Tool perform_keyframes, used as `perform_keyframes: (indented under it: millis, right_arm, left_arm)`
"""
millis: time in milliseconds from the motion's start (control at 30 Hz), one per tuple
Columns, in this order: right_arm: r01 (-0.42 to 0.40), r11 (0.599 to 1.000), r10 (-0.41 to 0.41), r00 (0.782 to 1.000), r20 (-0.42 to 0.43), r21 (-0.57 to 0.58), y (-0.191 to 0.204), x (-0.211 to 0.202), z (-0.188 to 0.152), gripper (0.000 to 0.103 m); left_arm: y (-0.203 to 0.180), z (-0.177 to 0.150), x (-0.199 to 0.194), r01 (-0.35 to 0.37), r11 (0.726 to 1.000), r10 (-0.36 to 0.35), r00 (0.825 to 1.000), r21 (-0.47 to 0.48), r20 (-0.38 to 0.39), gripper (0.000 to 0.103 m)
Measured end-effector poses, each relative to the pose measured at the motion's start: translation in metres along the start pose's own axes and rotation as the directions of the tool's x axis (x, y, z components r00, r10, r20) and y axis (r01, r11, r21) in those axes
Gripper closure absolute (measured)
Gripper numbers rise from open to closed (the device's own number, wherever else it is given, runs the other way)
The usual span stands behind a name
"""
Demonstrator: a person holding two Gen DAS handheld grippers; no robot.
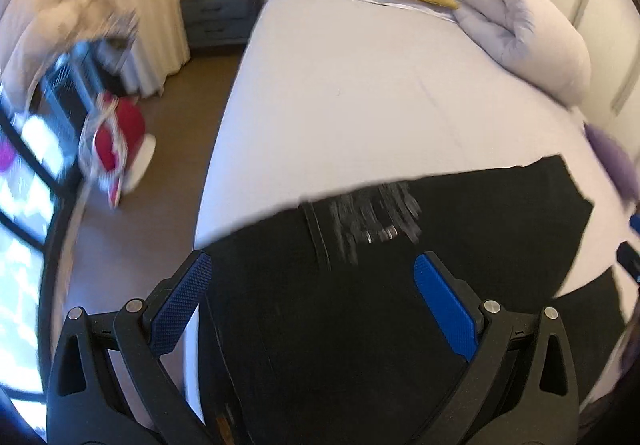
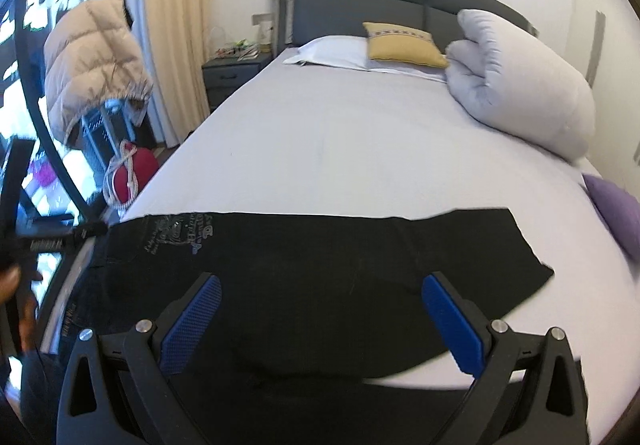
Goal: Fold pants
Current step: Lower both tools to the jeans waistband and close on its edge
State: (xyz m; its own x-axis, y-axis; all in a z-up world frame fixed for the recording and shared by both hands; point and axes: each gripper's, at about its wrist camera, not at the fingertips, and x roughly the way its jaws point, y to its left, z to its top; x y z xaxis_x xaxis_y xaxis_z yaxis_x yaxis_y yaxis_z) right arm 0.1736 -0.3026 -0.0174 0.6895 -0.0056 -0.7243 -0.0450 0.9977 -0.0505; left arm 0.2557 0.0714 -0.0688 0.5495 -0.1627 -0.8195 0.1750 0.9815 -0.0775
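Pants (image 2: 320, 265) lie flat across near end of bed (image 2: 340, 149), black, soft, light, prob. limp w/ no stiffness; left gripper (image 1: 312, 269) & right gripper (image 2: 320, 289) both spread wide, empty; best pinch at hem/waist corners.

We see our left gripper (image 1: 312, 265) with jaws spread wide, blue pads at 10 and 2 o'clock | our right gripper (image 2: 320, 287) likewise wide apart, gripping nothing | both point forward toward 12 o'clock, tilted slightly downward.
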Motion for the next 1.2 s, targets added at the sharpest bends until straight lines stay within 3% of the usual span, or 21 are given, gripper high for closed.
perform_keyframes:
  millis: [100,200,333,400,500,533,633,700,767,867,933,967,1067,1200]
  right_arm:
    - [-0.037,0.997,0.033,0.999,-0.042,-0.075,0.001,0.024,0.004,0.015]
    - [-0.09,0.988,0.081,0.994,-0.079,-0.123,-0.001,0.041,0.004,0.015]
    - [-0.151,0.976,0.134,0.984,-0.118,-0.155,-0.004,0.058,0.004,0.015]
    - [-0.18,0.97,0.158,0.978,-0.136,-0.164,-0.004,0.066,0.003,0.016]
    - [-0.202,0.964,0.175,0.972,-0.155,-0.175,-0.001,0.076,0.003,0.019]
    - [-0.209,0.961,0.181,0.97,-0.162,-0.18,0.001,0.08,0.004,0.02]
    - [-0.232,0.954,0.198,0.964,-0.18,-0.192,0.006,0.09,0.008,0.023]
    - [-0.242,0.947,0.205,0.962,-0.183,-0.21,0.009,0.095,0.012,0.026]
    - [-0.26,0.94,0.22,0.957,-0.191,-0.221,0.013,0.1,0.017,0.03]
    - [-0.305,0.921,0.262,0.945,-0.195,-0.243,0.023,0.108,0.03,0.032]
    - [-0.328,0.907,0.281,0.938,-0.201,-0.263,0.029,0.113,0.038,0.033]
    - [-0.34,0.899,0.289,0.934,-0.209,-0.275,0.032,0.116,0.042,0.033]
    - [-0.378,0.869,0.316,0.92,-0.23,-0.32,0.041,0.125,0.056,0.034]
    - [-0.396,0.829,0.31,0.913,-0.265,-0.395,0.054,0.141,0.071,0.037]
  left_arm:
    - [0.002,0.026,0.039,0.078,0.989,-0.072,0.996,0.127,-0.046,0.0]
    - [0.006,0.045,0.077,0.2,0.957,-0.171,0.974,0.209,-0.149,0.0]
    - [0.006,0.062,0.114,0.306,0.909,-0.232,0.936,0.284,-0.264,0.003]
    - [0.008,0.067,0.129,0.383,0.881,-0.285,0.899,0.279,-0.333,0.003]
    - [0.011,0.067,0.149,0.42,0.865,-0.286,0.862,0.275,-0.419,0.008]
    - [0.01,0.064,0.158,0.437,0.856,-0.281,0.842,0.276,-0.461,0.014]
    - [0.01,0.066,0.171,0.433,0.84,-0.244,0.839,0.326,-0.487,0.022]
    - [0.014,0.07,0.172,0.437,0.844,-0.248,0.831,0.31,-0.498,0.04]
    - [0.02,0.075,0.173,0.436,0.852,-0.252,0.826,0.289,-0.503,0.076]
    - [0.019,0.071,0.163,0.415,0.85,-0.223,0.842,0.325,-0.491,0.09]
    - [0.013,0.066,0.146,0.381,0.847,-0.195,0.871,0.37,-0.451,0.093]
    - [0.01,0.064,0.134,0.358,0.847,-0.185,0.892,0.394,-0.413,0.094]
    - [0.008,0.057,0.102,0.315,0.854,-0.192,0.93,0.413,-0.314,0.095]
    - [0.0,0.046,0.062,0.268,0.848,-0.193,0.959,0.457,-0.206,0.095]
